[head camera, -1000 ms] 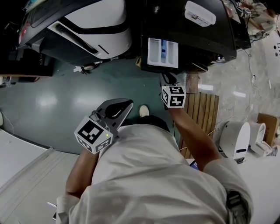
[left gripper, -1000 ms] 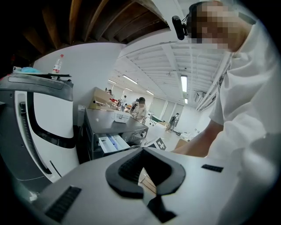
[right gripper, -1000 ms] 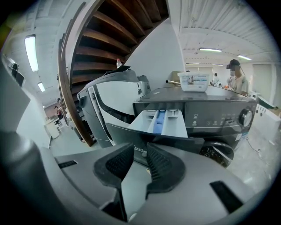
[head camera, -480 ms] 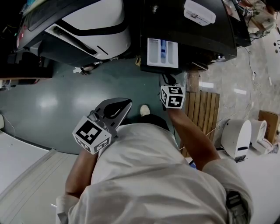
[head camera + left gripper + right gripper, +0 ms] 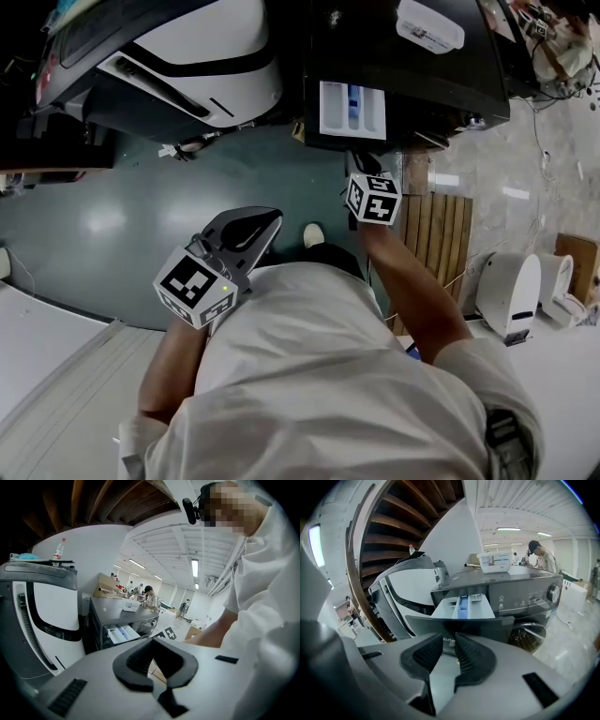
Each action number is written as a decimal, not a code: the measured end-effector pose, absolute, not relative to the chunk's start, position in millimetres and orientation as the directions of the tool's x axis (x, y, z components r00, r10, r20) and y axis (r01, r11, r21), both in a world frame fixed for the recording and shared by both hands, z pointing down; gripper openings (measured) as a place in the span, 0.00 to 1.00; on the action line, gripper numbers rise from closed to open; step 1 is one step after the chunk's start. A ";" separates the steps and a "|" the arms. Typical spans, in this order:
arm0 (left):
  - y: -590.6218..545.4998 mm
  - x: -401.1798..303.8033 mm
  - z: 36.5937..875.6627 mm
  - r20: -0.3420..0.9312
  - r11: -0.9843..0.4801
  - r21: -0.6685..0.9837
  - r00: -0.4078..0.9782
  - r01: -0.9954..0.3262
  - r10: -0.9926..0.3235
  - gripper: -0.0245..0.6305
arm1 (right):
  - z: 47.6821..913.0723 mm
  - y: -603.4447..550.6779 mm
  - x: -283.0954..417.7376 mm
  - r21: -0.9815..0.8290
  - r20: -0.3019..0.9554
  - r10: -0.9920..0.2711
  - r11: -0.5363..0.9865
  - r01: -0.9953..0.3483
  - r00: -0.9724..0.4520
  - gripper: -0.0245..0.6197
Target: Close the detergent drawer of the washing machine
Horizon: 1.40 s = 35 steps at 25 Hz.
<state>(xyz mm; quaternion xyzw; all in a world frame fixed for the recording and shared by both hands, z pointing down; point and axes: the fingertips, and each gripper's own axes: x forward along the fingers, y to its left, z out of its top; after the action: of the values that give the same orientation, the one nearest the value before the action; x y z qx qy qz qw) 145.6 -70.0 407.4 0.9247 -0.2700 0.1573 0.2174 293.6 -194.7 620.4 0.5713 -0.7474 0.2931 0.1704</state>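
The black washing machine (image 5: 422,70) stands at the top of the head view with its white detergent drawer (image 5: 352,110) pulled out. In the right gripper view the drawer (image 5: 463,607) shows a blue insert, and its dark front panel sits just beyond the fingertips. My right gripper (image 5: 362,169) (image 5: 449,639) hovers just below the drawer front, its jaws a narrow gap apart with nothing between them. My left gripper (image 5: 265,220) (image 5: 152,641) hangs back over the green floor, shut and empty. The left gripper view catches the drawer (image 5: 121,633) far off.
A large white-and-black appliance (image 5: 187,56) stands left of the washer. A white box (image 5: 429,25) lies on the washer's top. A wooden slat mat (image 5: 436,234) and a white cylindrical device (image 5: 511,291) are at the right. The person's shoe (image 5: 313,234) is below the drawer.
My right gripper has crept slightly closer to the drawer front. The drawer stays pulled out and the left gripper has hardly moved.
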 end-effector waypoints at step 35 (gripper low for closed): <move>-71.3 123.1 408.7 0.411 -0.701 0.330 0.765 -0.632 -0.496 0.03 | 621.5 -238.7 296.0 -0.230 0.582 -0.769 0.156 -0.961 -0.264 0.17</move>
<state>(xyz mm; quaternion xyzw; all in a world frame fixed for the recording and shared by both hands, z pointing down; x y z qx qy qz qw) 123.1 -71.3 408.7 0.9105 -0.3098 0.1471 0.2311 296.0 -238.7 621.5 0.5831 -0.7417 0.2864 0.1669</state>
